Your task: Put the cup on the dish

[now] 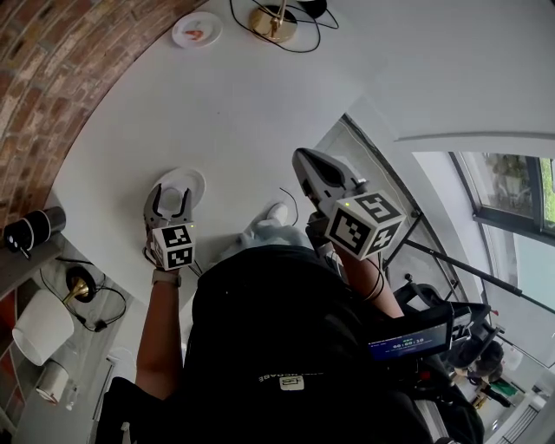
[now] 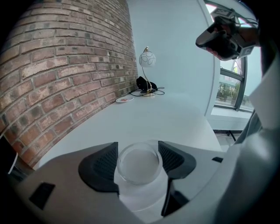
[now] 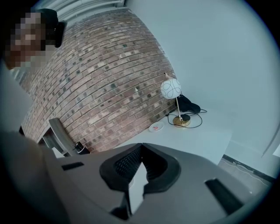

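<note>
Left hand-held gripper (image 1: 172,198) clenched on the clear cup (image 2: 139,164), over the white dish (image 1: 198,179) at centre-left. Right hand-held gripper (image 3: 140,151) pinched closed, empty. Cup probably needed lowering level and centred before release.

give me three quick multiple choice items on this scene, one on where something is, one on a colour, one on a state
1. Where is the cup?
A) between the jaws of the left gripper
B) on the floor
C) on a chair

2. What colour is the lamp base?
A) blue
B) gold
C) green

3. How do the jaws of the right gripper stand?
A) wide apart
B) closed on a plate
C) together, with nothing between them

Answers:
1 A: the left gripper view shows a jaw against each side of the cup.
2 B: the head view shows it shining gold at the table's far end.
3 C: the right gripper view shows the jaw tips meeting, with nothing held.
</note>
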